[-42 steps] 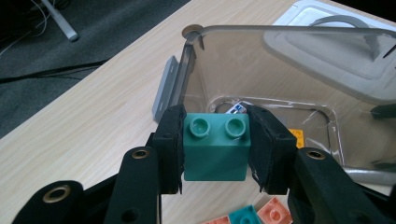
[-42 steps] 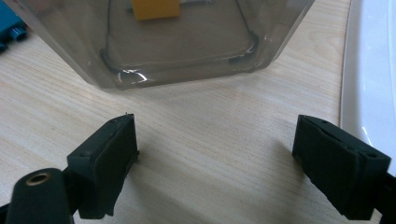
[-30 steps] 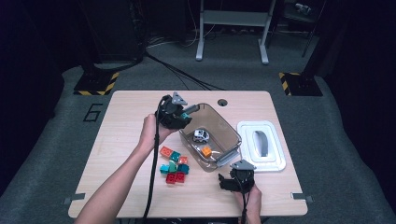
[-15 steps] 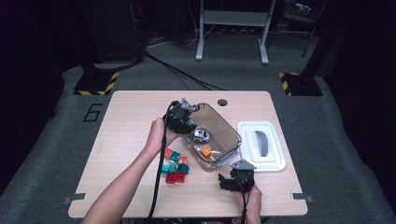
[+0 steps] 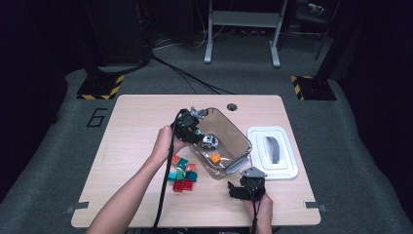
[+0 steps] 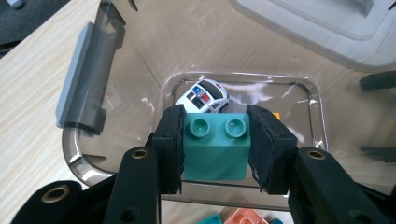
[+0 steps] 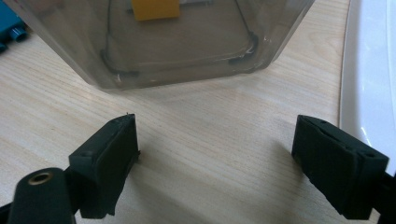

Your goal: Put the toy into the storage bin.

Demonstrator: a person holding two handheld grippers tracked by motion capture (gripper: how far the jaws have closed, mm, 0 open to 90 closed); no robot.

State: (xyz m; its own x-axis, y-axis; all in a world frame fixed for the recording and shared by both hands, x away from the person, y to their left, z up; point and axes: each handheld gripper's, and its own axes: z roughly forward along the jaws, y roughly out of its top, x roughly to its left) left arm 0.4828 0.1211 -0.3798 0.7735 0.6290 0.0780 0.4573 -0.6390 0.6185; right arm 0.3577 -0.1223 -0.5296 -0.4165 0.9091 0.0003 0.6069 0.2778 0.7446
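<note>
Two toys in tub [image 5: 238, 139], car [image 6: 204, 95] and orange brick [image 5: 215, 158], with left claw [image 6: 215, 140] clamped on teal brick [image 6: 215, 147] over tub's near rim, right claw [image 7: 215, 163] wide apart and holding nothing above bench [image 7: 210, 135], lid [image 5: 272, 152] beside tub.

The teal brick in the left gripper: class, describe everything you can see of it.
The teal brick is a glossy, plastic-looking block with two round studs on top, facing the camera. It sits upright between the left gripper's black padded fingers, which press its two sides. It hangs above the clear bin, just in front of the toy police car.
</note>
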